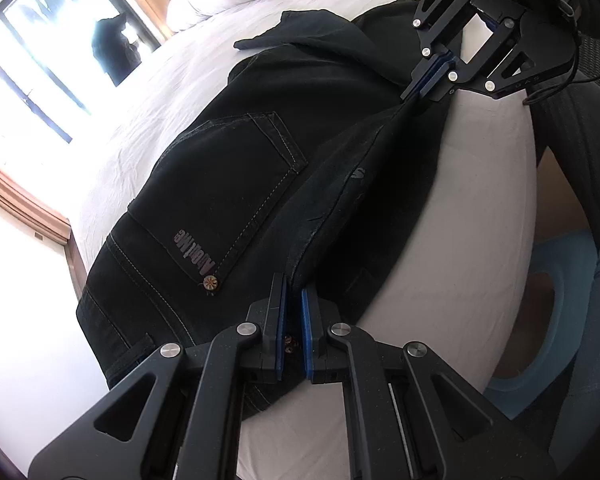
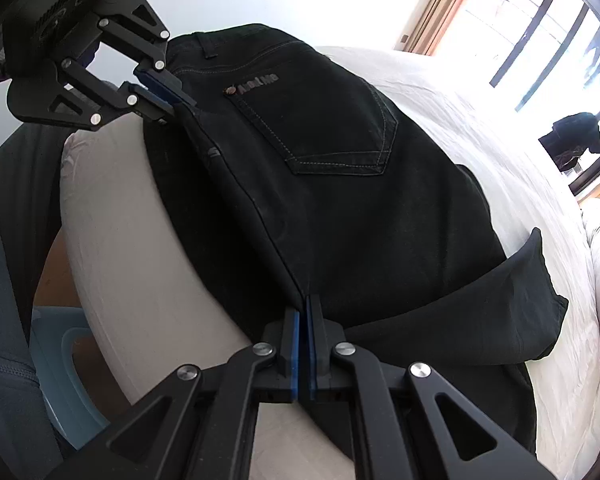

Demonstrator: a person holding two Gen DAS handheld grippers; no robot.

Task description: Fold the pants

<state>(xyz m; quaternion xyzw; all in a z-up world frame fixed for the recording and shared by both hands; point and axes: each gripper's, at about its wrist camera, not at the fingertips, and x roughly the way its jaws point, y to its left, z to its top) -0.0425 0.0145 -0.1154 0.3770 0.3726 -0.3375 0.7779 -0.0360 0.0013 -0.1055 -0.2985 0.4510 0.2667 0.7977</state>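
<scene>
Black denim pants [image 1: 236, 184] lie w/ back side up on white-sheeted bed [image 1: 140, 120], near its edge. Back pocket [image 1: 228, 192] w/ light stitching has a label, approx. "About Me", letters partly unclear, plus a small metal rivet [image 1: 211, 282]. Left hand-held gripper [image 1: 294, 300]: blue pads nearly together, pinching waistband edge. Right hand-held gripper [image 2: 302, 312]: pads nearly closed, pinching same folded edge farther along toward legs. Edge runs taut between the two.

1 pants [image 1: 236, 184], 2 tongs [image 1: 294, 300] [image 2: 303, 312], 1 bed [image 1: 148, 120].
</scene>
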